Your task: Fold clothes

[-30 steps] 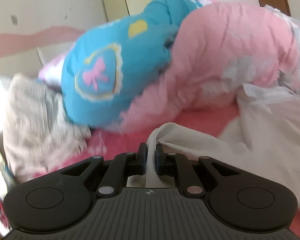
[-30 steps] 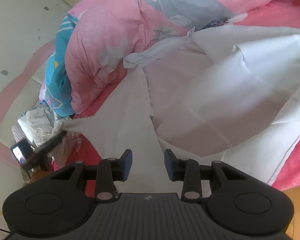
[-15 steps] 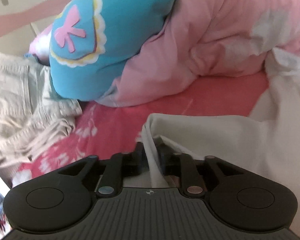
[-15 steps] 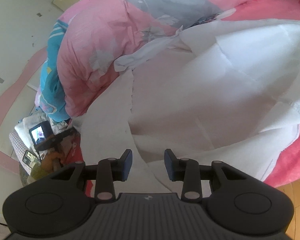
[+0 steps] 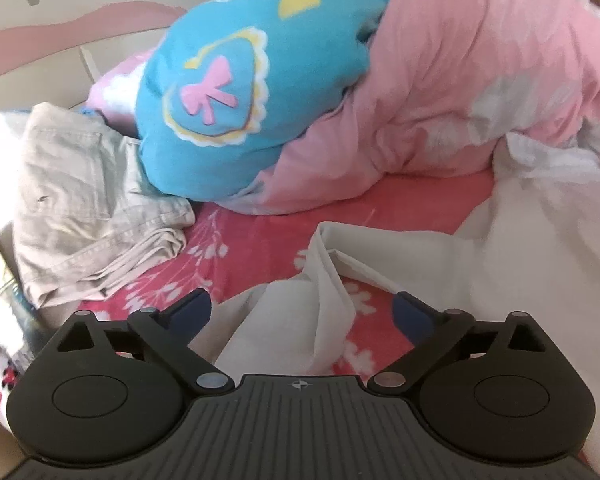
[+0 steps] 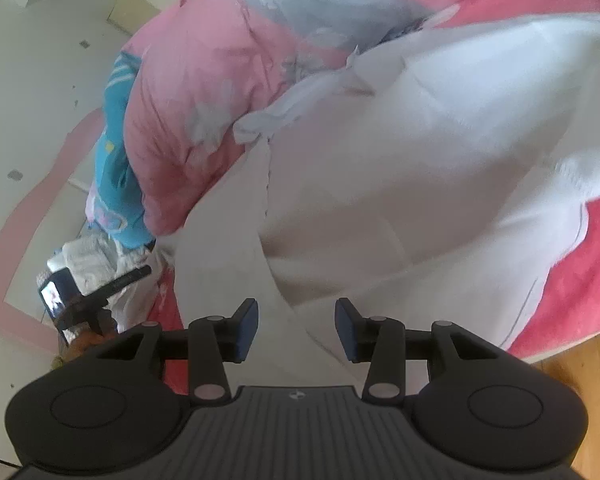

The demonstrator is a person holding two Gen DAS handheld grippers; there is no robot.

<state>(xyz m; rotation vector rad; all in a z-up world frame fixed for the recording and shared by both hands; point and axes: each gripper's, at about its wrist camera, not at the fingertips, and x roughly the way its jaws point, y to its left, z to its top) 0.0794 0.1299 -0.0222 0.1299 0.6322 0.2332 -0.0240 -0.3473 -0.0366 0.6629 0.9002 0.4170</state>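
While the white cloth garment [image 5: 328, 292] lies spread on the pink flowered bed sheet [image 5: 236, 240], a bunched fold of it sits loose between my left gripper [image 5: 302, 312], whose fingers are swinging wide. My right gripper [image 6: 296, 330] hovers over the same cloth, fingers opening, pinching nothing. Only the left view shows beige folded trousers [image 5: 84, 208] beside the blue bow-print pillow [image 5: 240, 92]; only the right shows wooden floor [image 6: 580, 364].
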